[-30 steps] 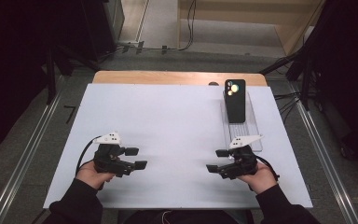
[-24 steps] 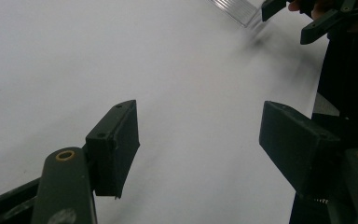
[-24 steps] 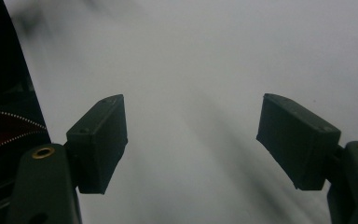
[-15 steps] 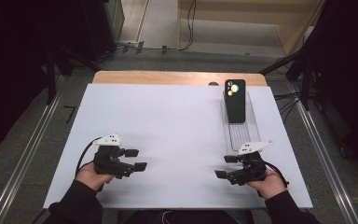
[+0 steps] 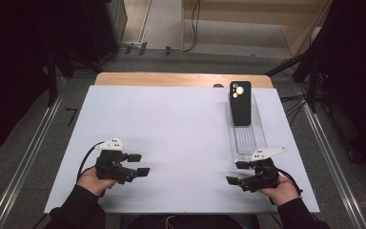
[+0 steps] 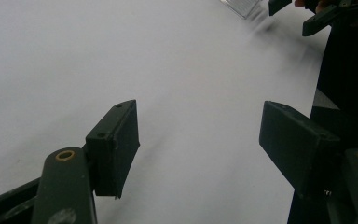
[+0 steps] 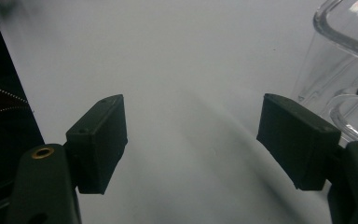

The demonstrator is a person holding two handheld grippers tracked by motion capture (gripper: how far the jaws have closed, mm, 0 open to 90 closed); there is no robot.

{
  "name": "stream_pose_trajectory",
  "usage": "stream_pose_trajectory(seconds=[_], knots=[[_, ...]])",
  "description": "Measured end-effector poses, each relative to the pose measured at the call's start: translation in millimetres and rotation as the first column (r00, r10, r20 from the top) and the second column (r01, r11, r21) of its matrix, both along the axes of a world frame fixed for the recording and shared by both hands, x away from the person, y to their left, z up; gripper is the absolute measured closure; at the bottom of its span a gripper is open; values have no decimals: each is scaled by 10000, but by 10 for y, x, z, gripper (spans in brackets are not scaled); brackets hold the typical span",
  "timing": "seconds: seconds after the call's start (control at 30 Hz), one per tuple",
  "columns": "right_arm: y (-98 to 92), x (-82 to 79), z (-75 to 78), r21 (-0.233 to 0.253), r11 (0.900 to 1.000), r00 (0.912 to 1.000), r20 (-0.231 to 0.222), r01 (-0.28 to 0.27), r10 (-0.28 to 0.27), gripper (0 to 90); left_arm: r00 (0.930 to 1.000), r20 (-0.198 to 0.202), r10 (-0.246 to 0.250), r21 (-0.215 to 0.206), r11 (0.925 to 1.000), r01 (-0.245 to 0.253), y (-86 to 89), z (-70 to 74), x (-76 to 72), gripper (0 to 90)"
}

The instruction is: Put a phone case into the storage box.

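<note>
A black phone (image 5: 240, 102) with its camera end away from me lies face down on the far half of a clear plastic tray (image 5: 249, 136) at the right of the white table (image 5: 181, 124). My right gripper (image 5: 236, 173) hovers just off the tray's near end, pointing left, open and empty. In the right gripper view the tray's clear wall (image 7: 345, 70) stands beside the right jaw. My left gripper (image 5: 139, 164) sits at the near left, pointing right, open with nothing between its jaws. Farther off in the left gripper view, the right gripper (image 6: 317, 16) faces it.
A wooden table edge (image 5: 181, 78) shows beyond the white sheet. Metal rails (image 5: 28, 157) run along both sides of the table on the floor. Cables and dark stands (image 5: 310, 62) are at the back right.
My right gripper has drawn back toward the near edge and a little to the right, ending by the tray's near end. The left gripper has stayed put.
</note>
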State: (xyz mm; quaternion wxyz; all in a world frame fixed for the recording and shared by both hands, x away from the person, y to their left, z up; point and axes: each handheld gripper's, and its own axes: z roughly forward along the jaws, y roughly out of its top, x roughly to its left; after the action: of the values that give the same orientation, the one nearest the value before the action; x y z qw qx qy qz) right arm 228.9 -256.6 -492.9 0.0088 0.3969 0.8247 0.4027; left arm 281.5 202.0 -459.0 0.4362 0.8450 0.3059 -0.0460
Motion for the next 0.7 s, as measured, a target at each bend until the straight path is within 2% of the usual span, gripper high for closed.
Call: stream_pose_trajectory(seconds=[0.7], knots=[[-73,21,-33,97,9997,9997,-125,212,-211,222,10000,-31,-65,46,10000,65,-4,-17,8,292]])
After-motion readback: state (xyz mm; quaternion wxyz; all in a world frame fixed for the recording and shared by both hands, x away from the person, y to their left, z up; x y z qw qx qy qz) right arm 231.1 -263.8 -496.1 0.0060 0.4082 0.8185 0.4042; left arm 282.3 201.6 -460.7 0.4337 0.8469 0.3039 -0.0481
